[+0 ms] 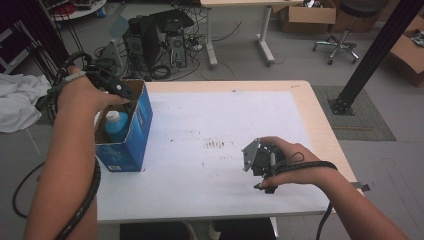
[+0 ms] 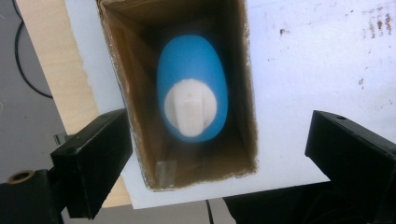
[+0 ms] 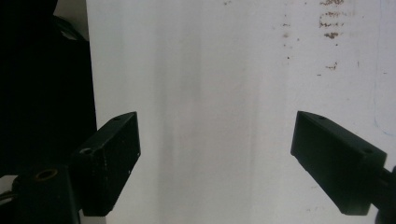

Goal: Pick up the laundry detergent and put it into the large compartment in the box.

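One bottle (image 2: 192,95), blue with a white cap, stands inside one open box (image 2: 247,93) on the desk (image 1: 215,125), directly below the left gripper (image 2: 215,154), whose jaws are wide apart and empty. Right gripper (image 3: 215,158) jaws: wide, empty, over bare desk.

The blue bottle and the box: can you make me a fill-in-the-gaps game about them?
1. The bottle stands inside the ____.
2. The bottle's cap is ____ in colour.
3. The left gripper hangs above the box with its jaws ____.
4. The right gripper looks down on the ____ sheet covering the table.

Missing words: box; white; open; white
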`<state>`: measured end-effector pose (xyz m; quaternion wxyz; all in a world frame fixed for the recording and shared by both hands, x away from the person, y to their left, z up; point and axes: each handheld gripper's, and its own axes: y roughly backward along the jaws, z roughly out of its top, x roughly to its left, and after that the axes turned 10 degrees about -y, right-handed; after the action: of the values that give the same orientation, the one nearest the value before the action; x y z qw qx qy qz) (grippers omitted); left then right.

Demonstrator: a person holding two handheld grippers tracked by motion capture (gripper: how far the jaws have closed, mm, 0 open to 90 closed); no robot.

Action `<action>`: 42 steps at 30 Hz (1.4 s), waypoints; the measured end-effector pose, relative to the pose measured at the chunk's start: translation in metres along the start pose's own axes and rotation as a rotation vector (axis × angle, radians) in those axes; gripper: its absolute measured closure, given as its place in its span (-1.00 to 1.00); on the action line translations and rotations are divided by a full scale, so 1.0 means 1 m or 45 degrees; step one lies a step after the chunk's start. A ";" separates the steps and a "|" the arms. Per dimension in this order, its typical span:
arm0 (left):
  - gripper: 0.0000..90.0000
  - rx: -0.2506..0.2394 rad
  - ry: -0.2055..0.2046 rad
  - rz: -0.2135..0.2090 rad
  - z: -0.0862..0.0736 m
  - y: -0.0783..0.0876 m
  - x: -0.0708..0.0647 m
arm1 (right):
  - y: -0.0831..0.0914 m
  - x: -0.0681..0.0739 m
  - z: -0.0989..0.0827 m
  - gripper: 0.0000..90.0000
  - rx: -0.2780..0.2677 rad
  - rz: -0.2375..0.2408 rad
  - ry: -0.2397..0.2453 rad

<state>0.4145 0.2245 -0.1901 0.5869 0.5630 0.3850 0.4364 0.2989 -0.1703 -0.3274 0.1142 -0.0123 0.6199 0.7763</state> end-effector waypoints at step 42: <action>-1.00 -0.021 -1.459 -0.080 -0.001 -0.020 -0.130 | 0.019 -0.018 0.008 -0.65 0.055 -0.031 -0.037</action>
<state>0.3729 0.1026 -0.2148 0.7189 0.6933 0.0187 0.0468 0.3136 -0.1689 -0.3047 0.1327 -0.0061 0.6344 0.7615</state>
